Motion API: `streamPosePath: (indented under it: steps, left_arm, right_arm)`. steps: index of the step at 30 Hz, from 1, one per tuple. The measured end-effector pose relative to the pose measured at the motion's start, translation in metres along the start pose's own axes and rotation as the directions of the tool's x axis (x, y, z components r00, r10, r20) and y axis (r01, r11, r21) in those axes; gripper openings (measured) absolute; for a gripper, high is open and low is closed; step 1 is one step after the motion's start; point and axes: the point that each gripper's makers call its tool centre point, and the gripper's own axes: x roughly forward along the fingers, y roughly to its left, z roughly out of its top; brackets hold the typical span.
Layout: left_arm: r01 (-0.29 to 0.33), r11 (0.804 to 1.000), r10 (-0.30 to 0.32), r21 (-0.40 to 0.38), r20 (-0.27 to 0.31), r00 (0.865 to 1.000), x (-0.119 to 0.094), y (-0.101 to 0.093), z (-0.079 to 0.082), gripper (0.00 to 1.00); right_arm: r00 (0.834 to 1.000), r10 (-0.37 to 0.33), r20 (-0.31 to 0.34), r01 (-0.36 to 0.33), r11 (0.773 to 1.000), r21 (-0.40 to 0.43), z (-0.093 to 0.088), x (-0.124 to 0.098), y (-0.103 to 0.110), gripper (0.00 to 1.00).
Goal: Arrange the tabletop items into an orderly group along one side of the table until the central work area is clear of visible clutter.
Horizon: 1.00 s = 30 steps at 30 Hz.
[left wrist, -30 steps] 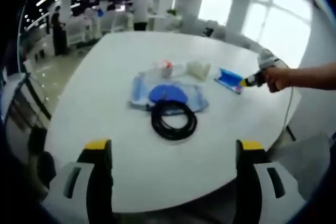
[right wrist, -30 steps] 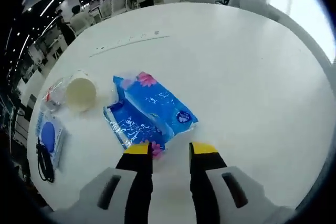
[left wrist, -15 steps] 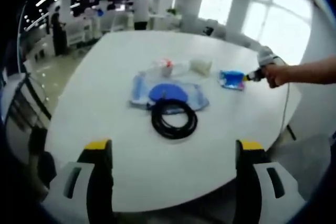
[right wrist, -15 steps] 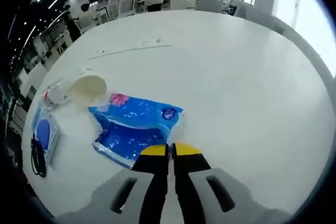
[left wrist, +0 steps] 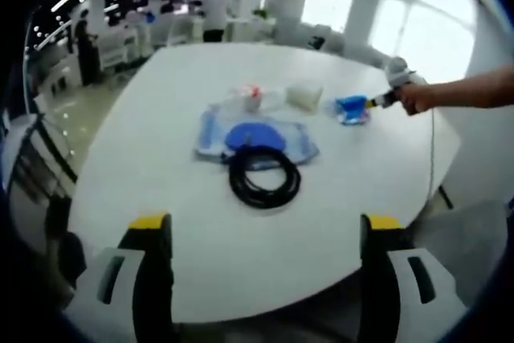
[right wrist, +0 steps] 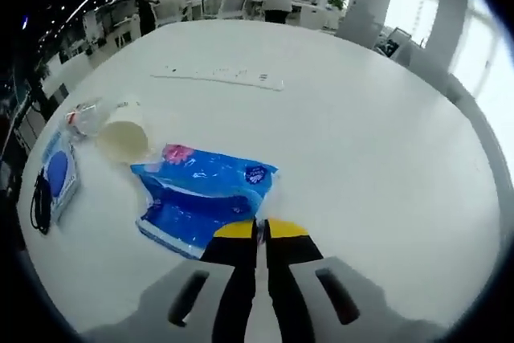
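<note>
On the white surface (right wrist: pixel 385 134), the blue wipes packet (right wrist: pixel 201 198) has been dragged and turned toward the paper cup (right wrist: pixel 122 130) since a second ago, tightening the group. The right gripper (right wrist: pixel 259 230) stays clamped on the packet's edge; the left gripper (left wrist: pixel 265 226) hangs open, idle.

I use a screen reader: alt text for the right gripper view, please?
The right tongs are shut on a blue packet lying on a white table. A cup on its side and a black cable lie further left.
</note>
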Motion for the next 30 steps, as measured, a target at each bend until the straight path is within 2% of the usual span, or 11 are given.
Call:
streamPosePath:
  steps: [2,5,8,13,18,22,24,26,28,30]
  left_arm:
    - [-0.001,1.000,0.001,0.001,-0.005,1.000,0.000,0.000,-0.001,0.94]
    - [-0.005,1.000,0.005,0.000,-0.007,1.000,0.001,0.001,-0.001,0.94]
    - [-0.006,1.000,0.006,-0.002,-0.012,1.000,0.001,0.001,-0.002,0.94]
    - [0.007,1.000,-0.007,0.004,-0.018,1.000,0.002,-0.002,-0.003,0.94]
    - [0.010,1.000,-0.010,0.007,-0.023,1.000,0.002,-0.003,-0.004,0.94]
    - [0.015,1.000,-0.015,0.009,-0.026,1.000,0.003,-0.004,-0.005,0.94]
    - [0.016,1.000,-0.015,0.011,-0.029,0.999,0.002,-0.004,-0.005,0.94]
    - [0.015,1.000,-0.015,0.010,-0.028,0.999,0.002,-0.004,-0.005,0.94]
    - [0.013,1.000,-0.013,0.005,-0.027,1.000,0.002,-0.003,-0.006,0.94]
    - [0.011,1.000,-0.011,0.001,-0.025,1.000,0.002,-0.002,-0.005,0.94]
  right_arm:
    - [1.000,0.009,-0.012,-0.009,0.997,-0.070,-0.001,0.000,0.004,0.03]
    - [1.000,0.009,-0.009,-0.010,0.999,-0.040,-0.003,-0.010,0.013,0.03]
    - [1.000,-0.001,-0.019,0.000,0.999,-0.049,-0.007,-0.016,0.016,0.04]
    - [0.999,-0.016,-0.035,0.014,0.999,-0.041,-0.010,-0.023,0.016,0.20]
    - [0.999,0.004,-0.042,-0.004,1.000,0.008,-0.013,-0.025,0.019,0.20]
    - [0.999,0.026,-0.048,-0.023,0.998,0.061,-0.014,-0.011,0.013,0.18]
    - [0.999,0.030,-0.031,-0.027,0.997,0.069,-0.011,-0.008,0.014,0.13]
    - [1.000,0.026,-0.003,-0.025,0.995,0.096,-0.007,-0.007,0.014,0.03]
    - [1.000,0.024,-0.018,-0.022,0.993,0.114,-0.009,-0.005,0.014,0.03]
    - [1.000,0.021,-0.021,-0.018,0.992,0.127,-0.001,0.004,0.004,0.02]
